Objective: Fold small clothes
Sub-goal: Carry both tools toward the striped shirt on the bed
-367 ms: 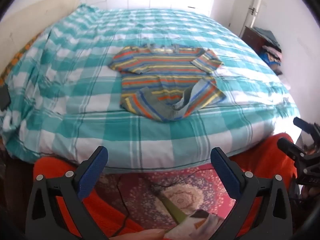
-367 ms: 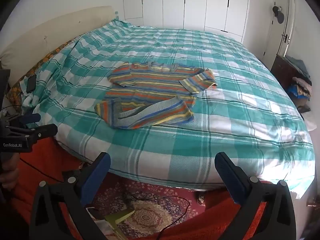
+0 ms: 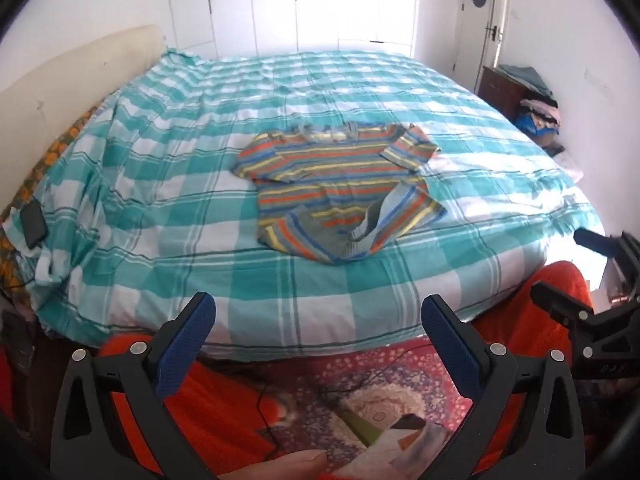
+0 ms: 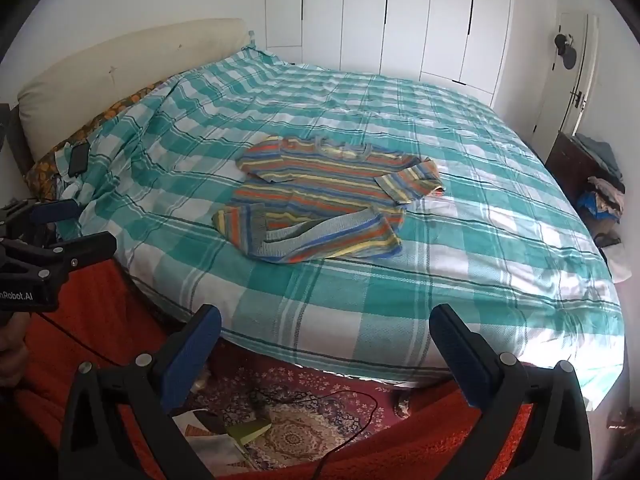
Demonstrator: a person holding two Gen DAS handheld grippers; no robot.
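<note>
A small striped T-shirt (image 3: pixel 340 184) in orange, blue, yellow and grey lies on the teal-and-white checked bed (image 3: pixel 200 216), collar away from me, its lower hem rumpled and partly turned up. It also shows in the right wrist view (image 4: pixel 320 208). My left gripper (image 3: pixel 318 320) is open and empty, off the bed's near edge, well short of the shirt. My right gripper (image 4: pixel 326 330) is open and empty, also off the near edge. Each gripper shows at the side of the other's view, the right gripper (image 3: pixel 592 280) and the left gripper (image 4: pixel 60 228).
A patterned red rug (image 4: pixel 304 416) with a black cable and papers lies on the floor below. A dark phone (image 3: pixel 34 222) rests at the bed's left edge. A headboard (image 4: pixel 120 68) is on the left, a wardrobe (image 4: pixel 400 20) behind, a clothes-piled dresser (image 4: pixel 592 168) on the right.
Both grippers have lifted or tilted up slightly, so the views show more of the wardrobe and wall. The shirt has not moved. Both grippers stay open.
</note>
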